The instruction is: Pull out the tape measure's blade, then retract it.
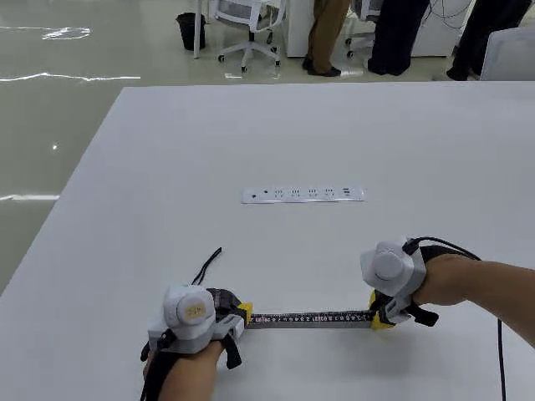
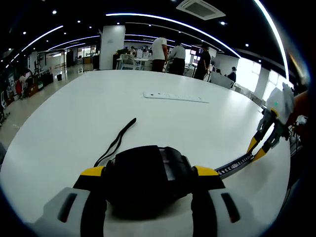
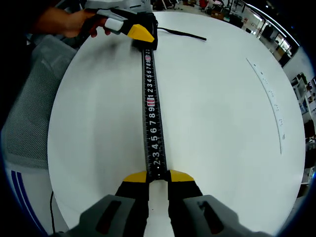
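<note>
Tape measure (image 1: pixel 292 317), part-extended, lying along the near edge of the white surface (image 1: pixel 376 134) and parallel to it. The left tongs (image 2: pixel 148 173) are clamped across the black case (image 2: pixel 148 185), one yellow-tipped jaw on each flank. The right tongs (image 3: pixel 158 176) are pressed together on the free end of the blade (image 3: pixel 151 113). The blade runs flat on the surface between the two, graduations upward. A thin black strap (image 2: pixel 116 140) trails from the case toward the far edge.

Handling, as judged: the case looks compact and rigid, with enough weight to sit steadily, and its broad flanks offer the best purchase. The blade is likely thin sprung steel, so it should be stiff along its length but prone to kink if bent sideways. It may also be slick under a light pinch. The end tab is the natural place to take hold. A return spring probably pulls on the blade, so a loosened grip could let it whip back, and a guided return seems safer.

Surroundings: the surface is smooth, matt and bare apart from a white power strip (image 1: pixel 303 195) lying flat near its middle. Beyond the far edge are a glossy pale floor (image 1: pixel 67 100), wheeled office chairs (image 1: pixel 248 21), a dark bin (image 1: pixel 191 29) and several people (image 1: pixel 326 33) standing.
</note>
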